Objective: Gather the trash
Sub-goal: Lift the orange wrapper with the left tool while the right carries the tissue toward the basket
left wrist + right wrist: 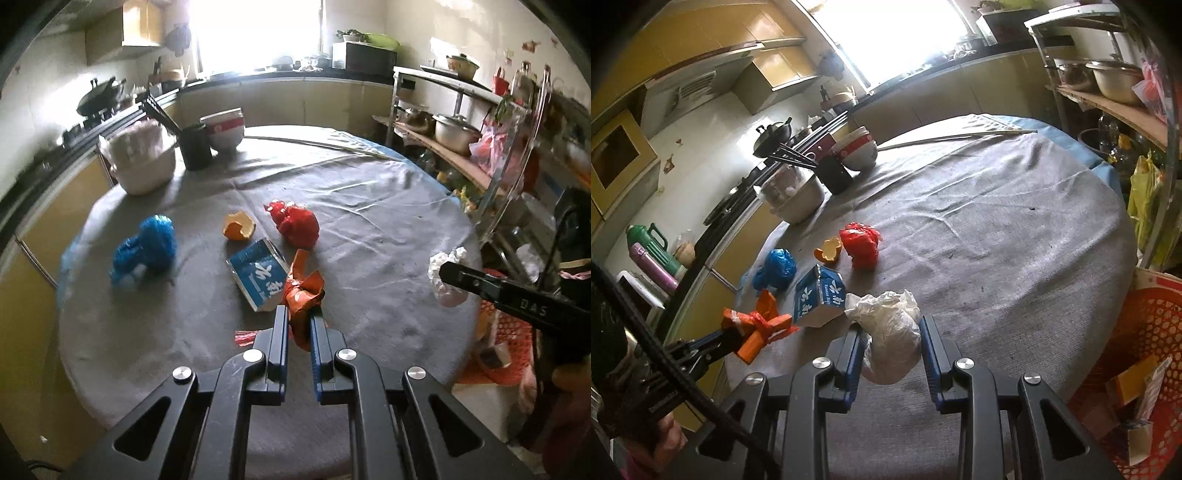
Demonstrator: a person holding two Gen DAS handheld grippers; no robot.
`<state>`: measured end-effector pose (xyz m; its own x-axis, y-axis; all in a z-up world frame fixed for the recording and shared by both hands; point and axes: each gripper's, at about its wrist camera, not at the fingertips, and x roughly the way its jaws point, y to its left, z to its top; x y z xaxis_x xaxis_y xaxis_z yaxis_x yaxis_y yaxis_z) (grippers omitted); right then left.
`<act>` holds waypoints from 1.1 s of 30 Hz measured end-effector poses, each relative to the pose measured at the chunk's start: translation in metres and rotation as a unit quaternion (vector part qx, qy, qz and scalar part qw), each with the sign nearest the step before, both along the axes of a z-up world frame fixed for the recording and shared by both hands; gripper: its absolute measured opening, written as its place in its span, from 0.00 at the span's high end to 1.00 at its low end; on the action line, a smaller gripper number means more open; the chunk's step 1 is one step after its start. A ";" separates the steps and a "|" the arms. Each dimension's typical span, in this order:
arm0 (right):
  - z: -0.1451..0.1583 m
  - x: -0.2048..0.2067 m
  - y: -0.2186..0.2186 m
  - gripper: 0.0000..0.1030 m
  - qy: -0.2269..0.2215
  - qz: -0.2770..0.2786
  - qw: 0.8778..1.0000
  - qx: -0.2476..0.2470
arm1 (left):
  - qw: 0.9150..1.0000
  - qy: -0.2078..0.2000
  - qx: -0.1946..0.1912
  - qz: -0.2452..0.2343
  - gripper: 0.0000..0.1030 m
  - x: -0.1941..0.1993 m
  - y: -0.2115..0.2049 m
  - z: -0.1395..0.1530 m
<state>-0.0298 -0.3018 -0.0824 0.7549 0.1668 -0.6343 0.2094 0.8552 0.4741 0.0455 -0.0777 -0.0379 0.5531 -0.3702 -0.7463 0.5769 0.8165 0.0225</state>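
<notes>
Over the grey tabletop [369,229] my left tongs [298,317] pinch a light, crinkly orange wrapper [303,291] by its twist, my right tongs [890,332] a soft white bag [890,332].

Kitchen: bright window [255,33] at top centre, overexposed; yellow cabinets [701,33] upper left; metal shelving [454,122], apparently cluttered, at right.

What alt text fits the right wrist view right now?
The right tongs grip a crumpled white bag over a grey-clothed table. Left of them, the left tongs hold an orange wrapper; an orange basket sits at right.
</notes>
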 end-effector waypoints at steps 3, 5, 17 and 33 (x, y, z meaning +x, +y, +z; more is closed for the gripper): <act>0.001 -0.001 0.001 0.69 -0.002 0.002 1.000 0.000 | 1.000 -0.016 0.012 0.003 0.89 -0.004 -0.005 0.004; 0.002 -0.003 0.002 0.69 -0.002 0.003 1.000 0.000 | 0.999 -0.026 0.019 0.004 0.89 -0.006 -0.007 0.007; 0.006 -0.020 -0.014 0.69 -0.014 -0.016 1.000 0.006 | 0.996 -0.071 0.058 0.000 0.89 -0.021 -0.034 0.016; 0.007 -0.053 -0.043 0.69 -0.029 -0.049 0.998 0.021 | 0.991 -0.103 0.088 -0.014 0.89 -0.038 -0.066 0.021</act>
<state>-0.0825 -0.3444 -0.0757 0.8043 0.1153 -0.5829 0.2622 0.8114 0.5224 0.0073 -0.1440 -0.0168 0.6921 -0.2611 -0.6730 0.5674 0.7730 0.2837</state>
